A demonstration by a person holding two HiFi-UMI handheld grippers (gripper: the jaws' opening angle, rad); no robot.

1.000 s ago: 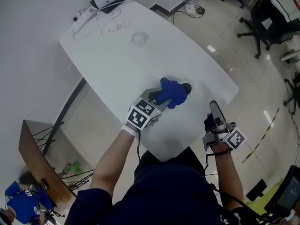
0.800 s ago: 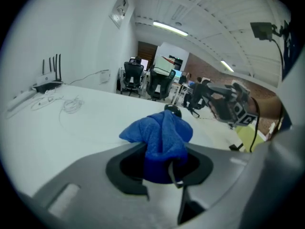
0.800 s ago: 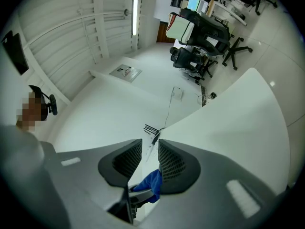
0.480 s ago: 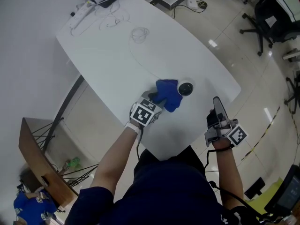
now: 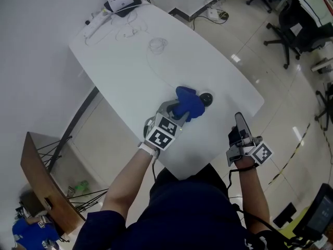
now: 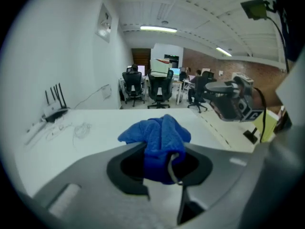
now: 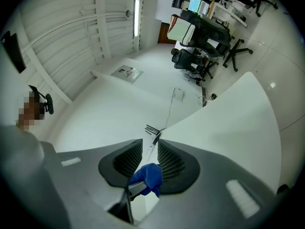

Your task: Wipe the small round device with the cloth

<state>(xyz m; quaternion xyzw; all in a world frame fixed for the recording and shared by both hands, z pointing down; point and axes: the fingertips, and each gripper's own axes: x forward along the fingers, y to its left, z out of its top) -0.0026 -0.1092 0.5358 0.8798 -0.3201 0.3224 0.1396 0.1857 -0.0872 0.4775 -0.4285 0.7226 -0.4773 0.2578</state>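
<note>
- Where the white desk (image 5: 130, 72) runs away to its far left end, a router (image 5: 123, 0) with upright aerials sits, and a thin loop of cable (image 5: 157, 44) lies a little nearer.
- Near the desk's middle, the left gripper (image 5: 179, 111) slants downward, its jaws closed firmly on a bunched blue cloth (image 5: 190, 102).
- The cloth presses against the left side of the small round device (image 5: 207, 97), a dark disc lying flat on the desk.
- Off the desk's right edge, the right gripper (image 5: 238, 117) is held level and well apart from the device. Its jaws stand a narrow slit apart with nothing between them.
- Only the head view shows the device; in the left gripper view the cloth fills the jaws and hides it.
- The left gripper view alone shows the right gripper from the side, at its right edge, with office chairs beyond the desk.
- Through its narrow slit, the right gripper view catches a patch of the blue cloth farther off, and the router's aerials beyond.
</note>
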